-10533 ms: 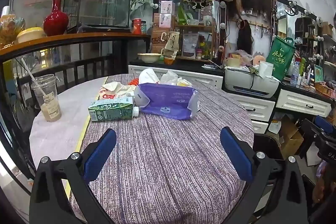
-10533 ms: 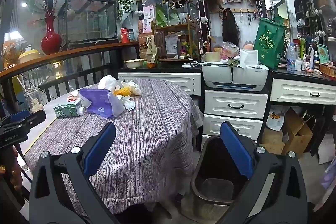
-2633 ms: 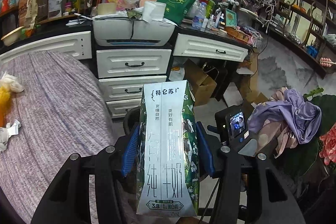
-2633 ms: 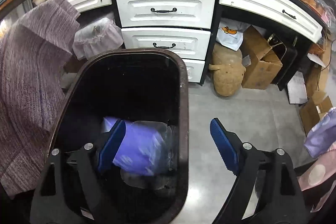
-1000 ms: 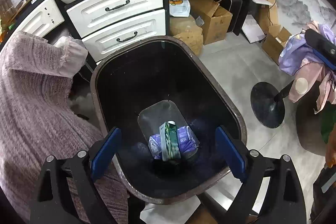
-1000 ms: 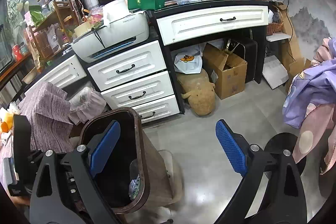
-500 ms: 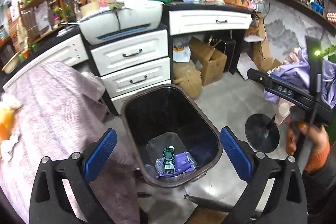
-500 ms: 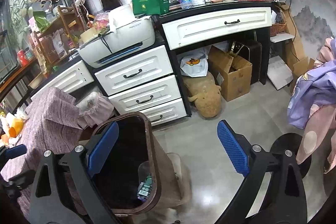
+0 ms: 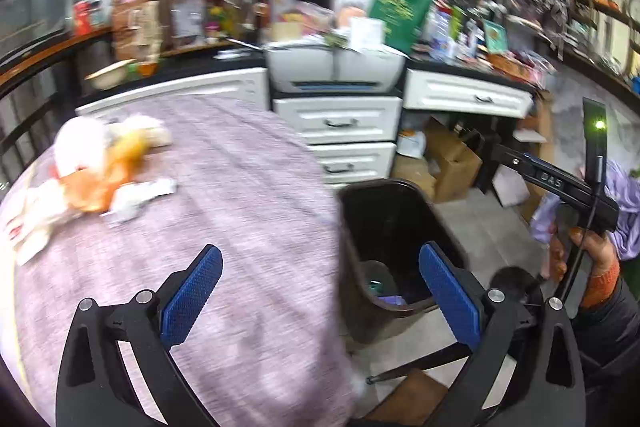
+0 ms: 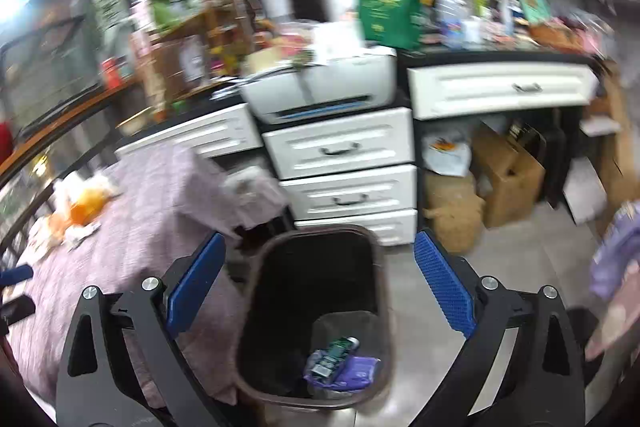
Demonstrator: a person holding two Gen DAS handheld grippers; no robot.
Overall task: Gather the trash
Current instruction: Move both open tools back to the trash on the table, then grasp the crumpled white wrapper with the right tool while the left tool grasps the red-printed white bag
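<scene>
A dark trash bin (image 9: 392, 203) stands on the floor beside the table; it also shows in the right wrist view (image 10: 316, 311). Inside lie a green milk carton (image 10: 334, 353) and a purple tissue pack (image 10: 358, 367). A pile of white and orange wrappers and tissues (image 9: 96, 167) lies on the purple tablecloth (image 9: 240, 207) at far left; it also shows in the right wrist view (image 10: 78, 207). My left gripper (image 9: 320, 291) is open and empty over the table's right edge. My right gripper (image 10: 320, 291) is open and empty above the bin. Both views are blurred.
White drawers (image 9: 340, 123) with a printer (image 9: 332, 67) on top stand behind the bin. Cardboard boxes (image 9: 452, 159) sit on the floor under the counter. The hand holding the right gripper's body (image 9: 560, 183) shows at the right of the left wrist view.
Both grippers have swung left, away from the bin toward the table. The wrapper pile has come into fuller view. The milk carton and tissue pack stay in the bin.
</scene>
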